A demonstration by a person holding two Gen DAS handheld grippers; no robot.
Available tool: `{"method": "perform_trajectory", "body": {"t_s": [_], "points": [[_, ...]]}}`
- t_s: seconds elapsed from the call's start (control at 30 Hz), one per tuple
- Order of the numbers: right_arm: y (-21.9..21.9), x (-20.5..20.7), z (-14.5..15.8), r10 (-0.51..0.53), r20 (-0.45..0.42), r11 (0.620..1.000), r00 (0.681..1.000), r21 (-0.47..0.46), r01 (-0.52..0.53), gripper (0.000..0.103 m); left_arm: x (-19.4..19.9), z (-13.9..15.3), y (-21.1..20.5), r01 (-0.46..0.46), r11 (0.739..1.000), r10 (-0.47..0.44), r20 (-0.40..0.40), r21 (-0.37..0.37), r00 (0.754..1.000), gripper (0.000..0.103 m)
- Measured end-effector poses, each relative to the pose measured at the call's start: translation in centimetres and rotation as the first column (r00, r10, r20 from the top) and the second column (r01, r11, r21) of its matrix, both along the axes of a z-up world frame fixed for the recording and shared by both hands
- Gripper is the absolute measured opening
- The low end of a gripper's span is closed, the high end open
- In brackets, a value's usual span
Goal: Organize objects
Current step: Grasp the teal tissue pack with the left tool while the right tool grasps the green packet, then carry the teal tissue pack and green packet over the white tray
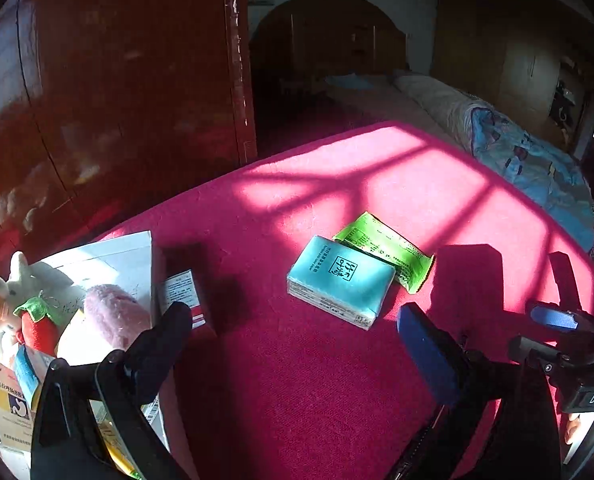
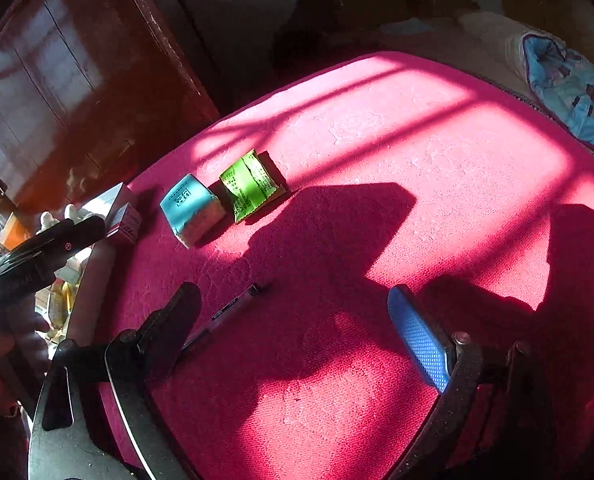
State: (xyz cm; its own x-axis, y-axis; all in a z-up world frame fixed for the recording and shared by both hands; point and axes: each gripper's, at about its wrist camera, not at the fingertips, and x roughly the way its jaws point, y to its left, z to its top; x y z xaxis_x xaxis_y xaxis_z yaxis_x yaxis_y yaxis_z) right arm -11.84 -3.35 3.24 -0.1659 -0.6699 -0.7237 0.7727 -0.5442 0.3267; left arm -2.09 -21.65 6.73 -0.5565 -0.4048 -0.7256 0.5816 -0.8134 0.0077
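A light-blue tissue pack (image 1: 339, 280) lies on the red cloth (image 1: 297, 380), with a green sachet (image 1: 385, 250) touching its far side. A small red-and-white box (image 1: 185, 294) stands at the cloth's left edge, just beyond my left gripper's dark finger. My left gripper (image 1: 293, 332) is open and empty above the cloth. In the right wrist view the tissue pack (image 2: 193, 208), sachet (image 2: 251, 184) and small box (image 2: 126, 222) sit far left. A dark pen (image 2: 225, 312) lies beside my right gripper's left finger. My right gripper (image 2: 293, 312) is open and empty.
A white box (image 1: 109, 256) at the left holds plush toys (image 1: 1, 300) and medicine cartons (image 1: 9, 400). A dark red wardrobe (image 1: 117, 100) stands behind. A blue quilt (image 1: 537, 168) lies at the far right. The right gripper's body (image 1: 569, 344) shows in the left view.
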Motion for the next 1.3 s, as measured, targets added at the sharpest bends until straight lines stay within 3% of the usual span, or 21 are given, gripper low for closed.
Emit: {"method": "perform_trajectory", "body": {"t_s": [0.1, 0.2, 0.37, 0.4, 0.47, 0.63, 0.77, 0.87, 0.93, 1.03, 1.17, 1.3], "points": [[0.6, -0.7, -0.4, 0.004, 0.030, 1.000, 1.000, -0.016, -0.004, 0.096, -3.1, -1.9, -0.4, 0.022, 1.000, -0.021, 0.056, -0.017, 0.998, 0.103], [1.0, -1.7, -0.5, 0.004, 0.044, 1.000, 0.999, -0.031, -0.002, 0.096, -5.1, -3.4, -1.4, 0.028, 0.999, -0.029, 0.066, 0.017, 0.997, 0.103], [-2.1, -4.5, 0.5, 0.031, -0.012, 0.999, 0.999, -0.023, -0.032, 0.096, -7.2, -5.4, -1.0, 0.067, 0.997, -0.063, 0.132, -0.030, 0.989, 0.103], [-3.1, -5.3, 0.8, 0.024, -0.032, 1.000, 0.999, -0.014, -0.024, 0.096, -7.1, -5.6, -1.0, 0.061, 0.997, -0.055, 0.129, -0.042, 0.990, 0.103], [-5.5, -6.8, 1.1, 0.026, -0.055, 1.000, 0.998, -0.009, -0.027, 0.096, -6.4, -5.4, -1.3, 0.041, 0.999, -0.039, 0.090, -0.014, 0.995, 0.074], [-11.5, -6.6, 1.0, 0.141, -0.122, 0.990, 0.983, 0.043, -0.136, 0.095, -4.3, -4.7, -1.8, -0.055, 0.998, 0.056, 0.095, -0.013, 0.994, 0.073], [-14.6, -3.8, -0.3, 0.253, -0.198, 0.964, 0.947, 0.131, -0.231, 0.086, -0.9, -3.2, -1.4, -0.195, 0.981, 0.194, 0.040, 0.014, 0.980, 0.073], [-15.8, -1.7, -1.3, 0.320, -0.251, 0.943, 0.914, 0.181, -0.280, 0.085, 1.2, -1.5, -0.3, -0.226, 0.974, 0.227, -0.025, 0.036, 0.974, 0.073], [-16.7, -1.0, -2.1, 0.352, -0.259, 0.927, 0.899, 0.230, -0.297, 0.079, 1.9, -0.5, 0.7, -0.223, 0.974, 0.224, -0.051, 0.023, 0.973, 0.073], [-16.6, -0.4, -1.7, 0.357, -0.284, 0.925, 0.890, 0.238, -0.295, 0.038, 2.9, 0.9, 2.2, -0.215, 0.977, 0.215, -0.082, 0.011, 0.973, 0.073], [-14.9, -0.5, -1.4, 0.333, -0.246, 0.933, 0.910, 0.223, -0.282, 0.036, 5.0, 1.9, 4.1, -0.219, 0.975, 0.216, -0.110, -0.021, 0.970, 0.073], [-11.0, 0.3, 0.4, 0.282, -0.180, 0.958, 0.942, 0.108, -0.266, 0.036, 6.8, 2.1, 5.5, -0.235, 0.970, 0.228, -0.113, -0.056, 0.967, 0.073]]}}
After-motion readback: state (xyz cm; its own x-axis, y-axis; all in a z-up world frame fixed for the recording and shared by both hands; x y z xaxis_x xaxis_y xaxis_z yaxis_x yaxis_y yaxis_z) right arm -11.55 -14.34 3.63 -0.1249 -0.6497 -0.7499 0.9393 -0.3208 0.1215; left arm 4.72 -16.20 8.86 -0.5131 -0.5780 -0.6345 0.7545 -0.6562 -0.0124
